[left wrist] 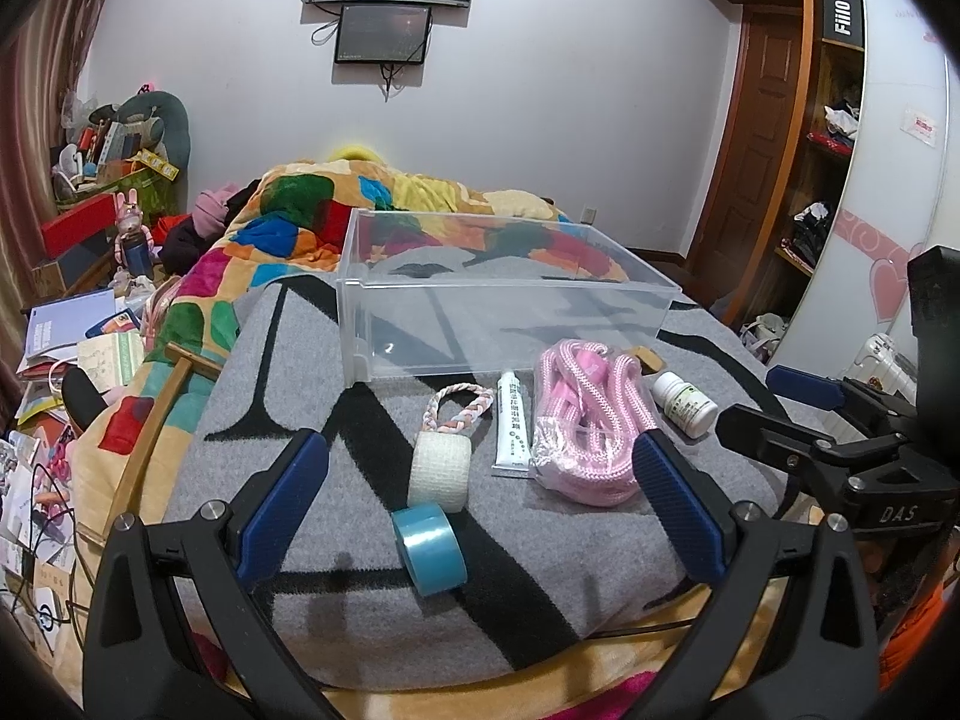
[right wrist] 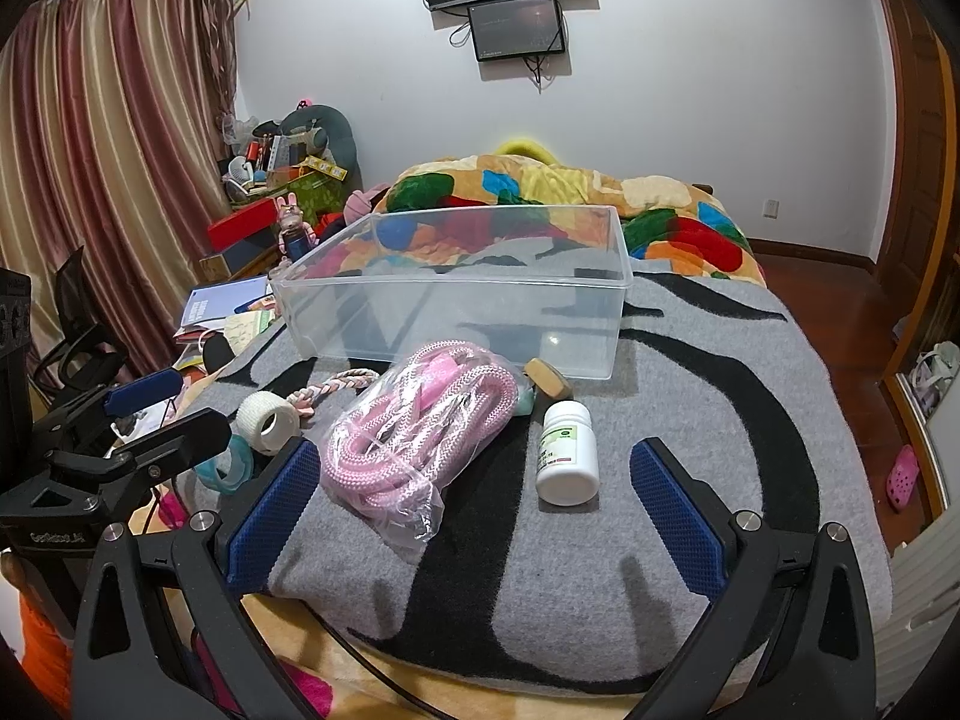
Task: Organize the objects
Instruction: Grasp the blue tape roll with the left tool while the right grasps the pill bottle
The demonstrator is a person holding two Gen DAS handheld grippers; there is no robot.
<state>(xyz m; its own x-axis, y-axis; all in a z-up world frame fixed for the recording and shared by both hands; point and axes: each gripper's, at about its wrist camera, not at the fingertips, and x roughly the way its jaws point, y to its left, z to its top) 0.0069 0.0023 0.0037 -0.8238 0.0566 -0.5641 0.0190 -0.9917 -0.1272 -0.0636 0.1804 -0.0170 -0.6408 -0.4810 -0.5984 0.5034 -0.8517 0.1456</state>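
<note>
both grippers, left gripper (left wrist: 480, 498) and right gripper (right wrist: 474, 507), gape wide above the grey blanket (right wrist: 690, 372), holding nothing.

Both wrist views face forward—seemingly close—sharing the clear bin (left wrist: 510, 294).

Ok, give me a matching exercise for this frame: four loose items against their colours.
Items:
1. tape
2. rope
3. bottle
4. box

Colours:
A. clear
B. pink
C. blue
D. white with a green label

Pairs: 1-C, 2-B, 3-D, 4-A
</note>
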